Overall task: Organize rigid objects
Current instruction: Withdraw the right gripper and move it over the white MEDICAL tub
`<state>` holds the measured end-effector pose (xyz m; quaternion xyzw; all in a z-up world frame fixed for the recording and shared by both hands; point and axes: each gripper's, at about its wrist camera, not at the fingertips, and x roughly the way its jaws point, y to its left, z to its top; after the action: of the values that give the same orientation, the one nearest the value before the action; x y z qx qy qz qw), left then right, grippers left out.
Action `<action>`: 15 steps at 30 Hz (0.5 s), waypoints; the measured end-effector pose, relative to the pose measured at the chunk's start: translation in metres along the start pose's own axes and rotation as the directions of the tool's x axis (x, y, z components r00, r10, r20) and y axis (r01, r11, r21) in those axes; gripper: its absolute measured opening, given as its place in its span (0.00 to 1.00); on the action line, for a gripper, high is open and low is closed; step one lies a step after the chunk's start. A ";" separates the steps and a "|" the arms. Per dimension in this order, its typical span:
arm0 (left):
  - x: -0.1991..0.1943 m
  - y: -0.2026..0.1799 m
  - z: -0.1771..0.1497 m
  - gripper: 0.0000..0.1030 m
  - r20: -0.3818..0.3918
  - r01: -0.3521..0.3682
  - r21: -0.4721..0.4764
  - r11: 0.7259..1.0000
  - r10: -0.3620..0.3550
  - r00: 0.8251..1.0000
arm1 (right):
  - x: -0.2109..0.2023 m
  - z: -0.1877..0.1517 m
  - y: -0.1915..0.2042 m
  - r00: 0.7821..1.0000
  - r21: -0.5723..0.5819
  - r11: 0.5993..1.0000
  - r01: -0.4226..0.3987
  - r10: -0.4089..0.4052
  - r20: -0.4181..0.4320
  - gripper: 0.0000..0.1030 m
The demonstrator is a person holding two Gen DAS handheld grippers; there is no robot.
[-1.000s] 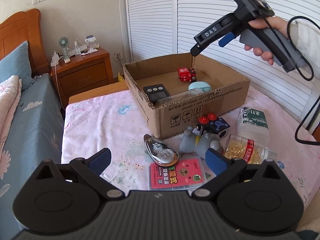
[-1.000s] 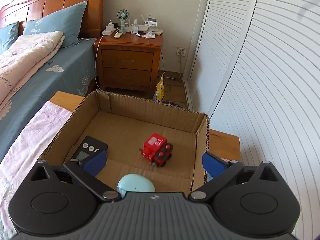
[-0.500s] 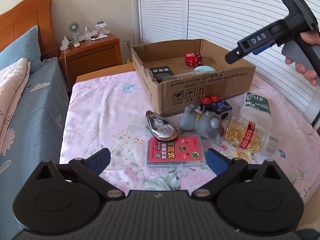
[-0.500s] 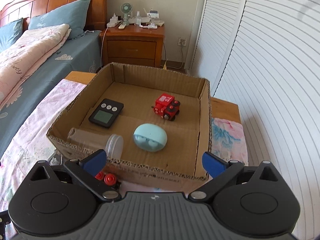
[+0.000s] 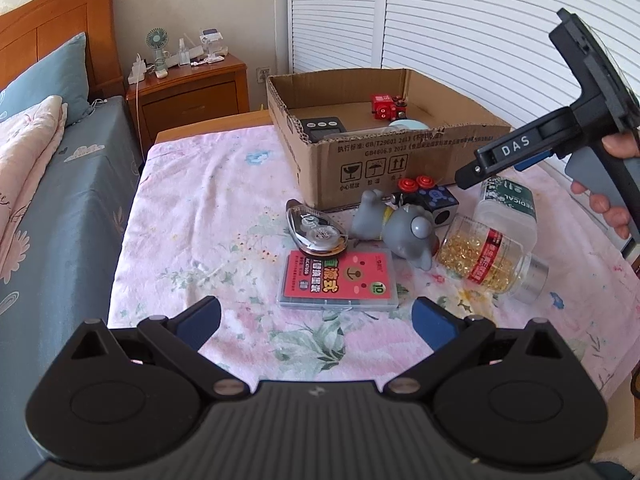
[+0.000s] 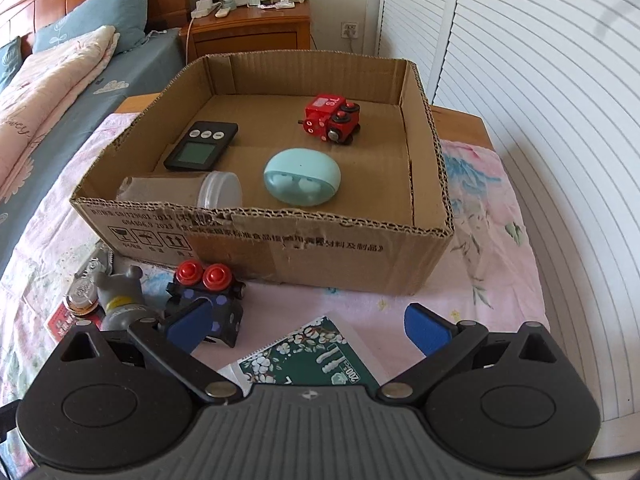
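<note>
While both grippers hang empty above the table, the stock reads left to right as follows.

Left gripper point(image 5: 316, 316): jaws spread wide, nothing between them; hovers near the table's front edge.
Tape dispenser point(image 5: 316, 230): flat on the cloth, just ahead of the left gripper, touching the card pack.
Card pack point(image 5: 339, 279): flat, long axis across the left gripper's line; nearest item to that gripper.
Grey toy point(image 5: 400, 232): lying on its side, beside the blue toy car point(image 6: 208, 300).
Cardboard box point(image 6: 280, 236): holds the timer point(image 6: 202, 146), clear jar point(image 6: 180, 192), earbud case point(image 6: 302, 176) and red train point(image 6: 332, 118).
Capsule bottle point(image 5: 488, 258): on its side, cap pointing right and toward the camera.
White bottle point(image 6: 310, 354): green floral label, lying directly below and between the right fingers, long axis roughly along them; likely next pick, right hand nearer.
Right gripper point(image 6: 308, 322): jaws wide apart, holding nothing.
View difference: the right wrist shows the box contents plainly; the left wrist shows the loose items whole, and the right gripper from outside.
</note>
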<state>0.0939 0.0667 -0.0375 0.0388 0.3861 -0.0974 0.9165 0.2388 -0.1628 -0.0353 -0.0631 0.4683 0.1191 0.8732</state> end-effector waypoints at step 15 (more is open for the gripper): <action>0.003 -0.007 -0.001 0.98 -0.011 0.015 0.014 1.000 -0.015 1.000 | 0.003 -0.029 -0.018 0.999 0.049 0.999 -0.005 0.007 -0.054 1.00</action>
<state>0.0939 0.0596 -0.0399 0.0431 0.3905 -0.1067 0.9134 0.2219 -0.1860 -0.0544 -0.0437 0.4947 0.1087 0.8611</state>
